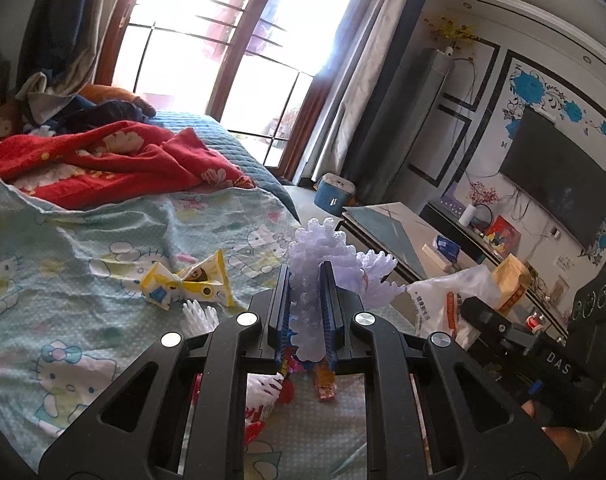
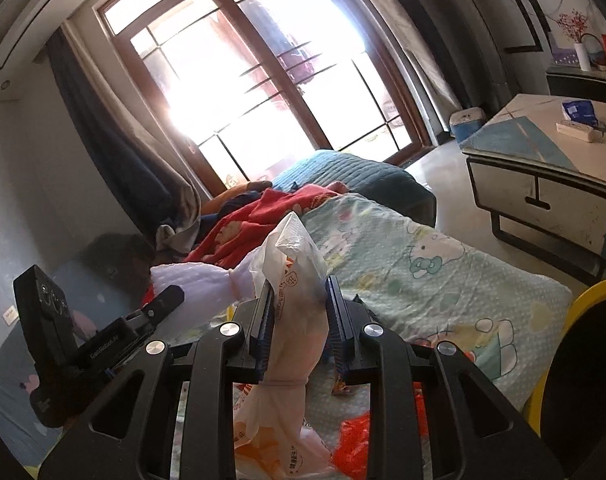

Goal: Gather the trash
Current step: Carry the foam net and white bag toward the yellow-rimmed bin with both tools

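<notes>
Left tongs (image 1: pixel 306 280) pinching a white foam fruit net (image 1: pixel 323 256), frilly and mesh-like, its top fanning out above the two pads and its lower end hanging down between them. Right tongs (image 2: pixel 299 300) pinching the gathered neck of a thin plastic bag (image 2: pixel 293 280), translucent with orange print, its bulk sagging below the pads over the bed. Both held above a bed (image 2: pixel 443 280) covered in a pale cartoon-cat sheet. On that sheet, left of the left tongs, a crumpled yellow wrapper (image 1: pixel 191 284), with a second scrap of white foam net (image 1: pixel 199 314) just beside it. More red and orange wrappers (image 2: pixel 355 440) lying on the sheet beneath the right tongs. Red blanket (image 1: pixel 115 160) bunched further up the bed. Beyond, a pale low surface (image 2: pixel 543 184).
</notes>
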Available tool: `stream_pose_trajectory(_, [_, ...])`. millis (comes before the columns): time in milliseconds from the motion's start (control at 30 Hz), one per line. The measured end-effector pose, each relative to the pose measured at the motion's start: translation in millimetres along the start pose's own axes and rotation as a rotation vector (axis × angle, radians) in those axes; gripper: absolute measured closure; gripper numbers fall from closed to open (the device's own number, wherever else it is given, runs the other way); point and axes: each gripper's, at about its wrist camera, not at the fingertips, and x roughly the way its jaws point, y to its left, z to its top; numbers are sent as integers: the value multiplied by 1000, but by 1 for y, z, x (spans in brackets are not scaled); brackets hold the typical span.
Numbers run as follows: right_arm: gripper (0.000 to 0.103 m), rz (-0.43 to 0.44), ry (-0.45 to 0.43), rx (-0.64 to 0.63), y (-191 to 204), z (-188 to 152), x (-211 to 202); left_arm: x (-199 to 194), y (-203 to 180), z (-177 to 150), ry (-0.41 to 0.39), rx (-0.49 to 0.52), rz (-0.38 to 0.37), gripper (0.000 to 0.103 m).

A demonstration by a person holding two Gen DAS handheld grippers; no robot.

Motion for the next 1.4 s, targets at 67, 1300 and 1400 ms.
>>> stream_pose_trajectory(67, [79, -8, -16, -2, -1, 3, -5, -2, -4, 0, -5, 9, -3, 94])
stream_pose_trajectory(1300, [79, -454, -248, 20, -156, 19, -152, 40, -156, -83, 168, 252, -220, 94])
stream_pose_trajectory(1400, [79, -492, -241, 29, -173, 15, -159, 46, -170, -94, 193, 282, -234, 94])
